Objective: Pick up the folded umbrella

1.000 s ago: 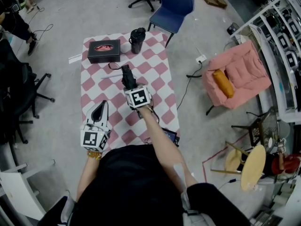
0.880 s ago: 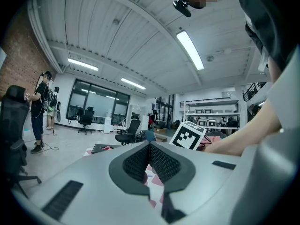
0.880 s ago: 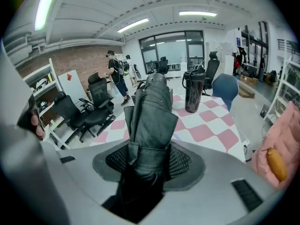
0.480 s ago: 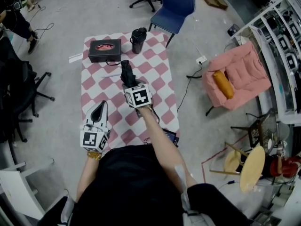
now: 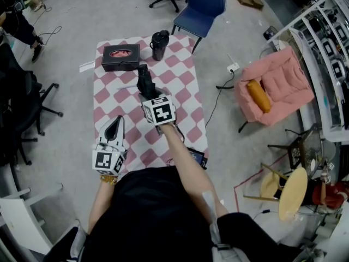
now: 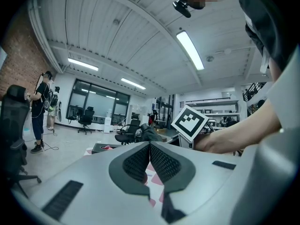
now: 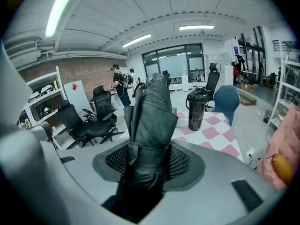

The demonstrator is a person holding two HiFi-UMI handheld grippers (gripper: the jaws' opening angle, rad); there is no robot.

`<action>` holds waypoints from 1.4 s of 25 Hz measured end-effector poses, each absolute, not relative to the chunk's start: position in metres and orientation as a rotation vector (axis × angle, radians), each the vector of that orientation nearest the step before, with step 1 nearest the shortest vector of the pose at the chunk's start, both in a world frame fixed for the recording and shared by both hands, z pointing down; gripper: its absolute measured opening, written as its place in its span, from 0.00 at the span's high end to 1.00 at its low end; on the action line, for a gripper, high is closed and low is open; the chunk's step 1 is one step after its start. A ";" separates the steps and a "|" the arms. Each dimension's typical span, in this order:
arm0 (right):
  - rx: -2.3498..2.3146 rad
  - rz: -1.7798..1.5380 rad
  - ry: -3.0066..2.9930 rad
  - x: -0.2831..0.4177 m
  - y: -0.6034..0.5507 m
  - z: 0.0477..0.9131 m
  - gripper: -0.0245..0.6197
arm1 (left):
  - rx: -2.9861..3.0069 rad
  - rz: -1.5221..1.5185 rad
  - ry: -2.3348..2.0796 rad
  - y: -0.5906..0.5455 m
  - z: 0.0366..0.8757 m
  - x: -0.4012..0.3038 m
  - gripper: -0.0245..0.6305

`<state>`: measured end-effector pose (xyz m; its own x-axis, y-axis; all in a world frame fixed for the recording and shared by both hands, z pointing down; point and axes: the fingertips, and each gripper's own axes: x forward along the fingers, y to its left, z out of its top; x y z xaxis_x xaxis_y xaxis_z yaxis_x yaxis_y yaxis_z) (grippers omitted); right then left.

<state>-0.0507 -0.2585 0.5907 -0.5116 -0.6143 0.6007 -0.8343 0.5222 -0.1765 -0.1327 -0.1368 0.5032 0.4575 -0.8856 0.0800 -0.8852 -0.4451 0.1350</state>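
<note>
Layout on the tabletop (image 5: 185,100), with the umbrella (image 5: 143,78) near its middle.
The box (image 5: 120,58) sits at 11 o'clock and the flask (image 5: 159,45) at 12, right of the box. The umbrella stands between the jaws of the right tongs (image 5: 148,93), just before both. The left tongs (image 5: 115,122) are at 7 o'clock. On the floor are a chair (image 5: 203,4) at 1 and an armchair (image 5: 275,86) at 3.

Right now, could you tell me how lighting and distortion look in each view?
Head view: evenly lit, sharp, edges mildly curved. Left gripper view: heavy fisheye, dark corners, bright ceiling lamp. Right gripper view: same fisheye, umbrella sharp, glare upper left.
</note>
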 end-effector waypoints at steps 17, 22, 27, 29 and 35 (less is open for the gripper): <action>1.218 0.442 -2.420 -0.062 -0.261 0.547 0.64 | 2.549 0.003 -1.550 -0.141 0.503 -0.133 0.94; 1.215 0.382 -2.460 -0.062 -0.251 0.540 0.64 | 2.557 0.002 -1.549 -0.143 0.501 -0.133 0.94; 1.214 0.361 -2.482 -0.062 -0.243 0.535 0.64 | 2.566 0.007 -1.543 -0.144 0.500 -0.130 0.94; 1.223 0.348 -2.494 -0.062 -0.242 0.531 0.64 | 2.575 0.012 -1.540 -0.144 0.498 -0.130 0.94; 1.257 0.310 -2.512 -0.067 -0.233 0.509 0.64 | 2.567 0.008 -1.535 -0.141 0.501 -0.130 0.94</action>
<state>-0.0669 -0.2328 0.5092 -0.5648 -0.7372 0.3708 -0.8052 0.5906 -0.0523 -0.1299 -0.1414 0.5010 0.4760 -0.8756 0.0816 -0.8764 -0.4647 0.1262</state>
